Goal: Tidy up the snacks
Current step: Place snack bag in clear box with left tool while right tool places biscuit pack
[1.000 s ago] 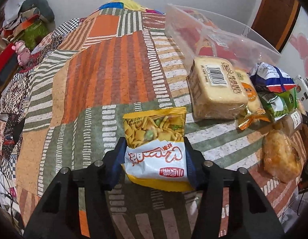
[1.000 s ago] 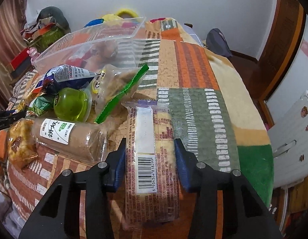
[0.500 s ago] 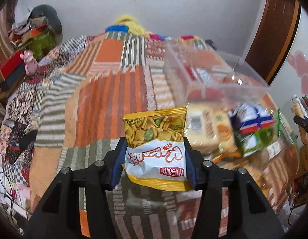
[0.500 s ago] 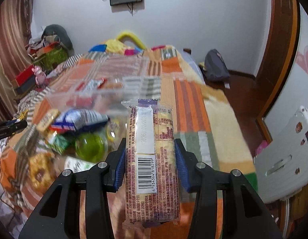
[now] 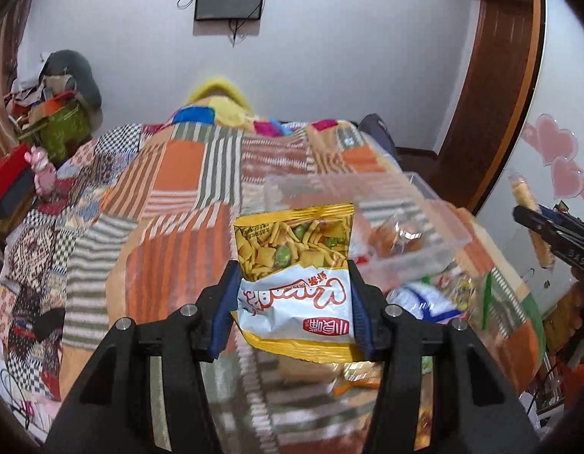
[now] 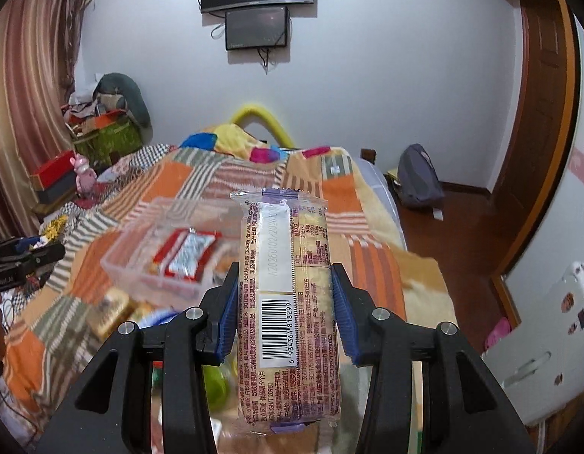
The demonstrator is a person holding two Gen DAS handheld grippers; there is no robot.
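Observation:
My left gripper (image 5: 294, 299) is shut on a yellow and white snack bag (image 5: 295, 276), held in the air above the bed. My right gripper (image 6: 286, 302) is shut on a long clear-wrapped biscuit pack (image 6: 288, 314) with a barcode, also lifted. A clear plastic box (image 5: 367, 227) sits on the patchwork quilt just beyond the bag; it also shows in the right wrist view (image 6: 159, 257) with a red and silver packet (image 6: 186, 253) inside. The right gripper with its pack shows at the right edge of the left wrist view (image 5: 549, 230).
More snacks lie blurred on the quilt (image 5: 171, 208) below the grippers: a blue and white bag (image 5: 424, 302), a green round item (image 6: 216, 382). Clutter (image 6: 103, 128) stands at the far left by the curtain. The bed's right edge drops to a wooden floor (image 6: 454, 227).
Both grippers have risen and tilted up with their snacks. The snack pile has dropped low in view and the box now lies just ahead. The wall and screen have come into view.

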